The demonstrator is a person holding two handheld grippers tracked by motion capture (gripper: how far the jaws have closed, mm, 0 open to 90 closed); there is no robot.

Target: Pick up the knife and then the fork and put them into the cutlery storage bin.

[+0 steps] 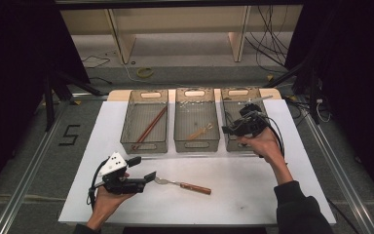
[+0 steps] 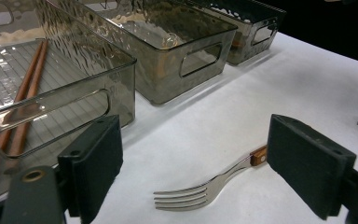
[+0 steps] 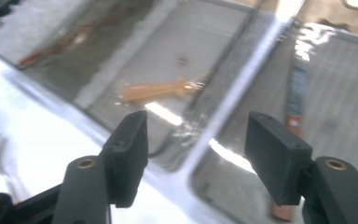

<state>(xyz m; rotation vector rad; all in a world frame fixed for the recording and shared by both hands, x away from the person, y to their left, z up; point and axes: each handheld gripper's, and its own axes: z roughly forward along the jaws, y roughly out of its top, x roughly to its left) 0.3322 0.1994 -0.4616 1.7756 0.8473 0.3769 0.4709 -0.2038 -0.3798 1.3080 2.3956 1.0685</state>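
Note:
A fork [image 1: 182, 185] with a wooden handle lies on the white table mat [image 1: 253, 190], tines to the left. My left gripper [image 1: 143, 169] is held low at the tines, jaws open. In the left gripper view the fork [image 2: 209, 186] lies on the mat between the open jaws of the left gripper [image 2: 200, 158], untouched. My right gripper [image 1: 228, 129] hovers over the near left corner of the right bin [image 1: 238, 92], open and empty. In the right gripper view the right gripper [image 3: 196, 154] looks down on a knife-like utensil [image 3: 296, 121] in that bin.
Three clear grey bins stand in a row at the back. The left bin [image 1: 143, 144] holds a pair of wooden chopsticks [image 1: 150, 127]. The middle bin [image 1: 196, 141] holds a small wooden-handled utensil [image 1: 199, 131]. Cables and shelf legs lie beyond the table.

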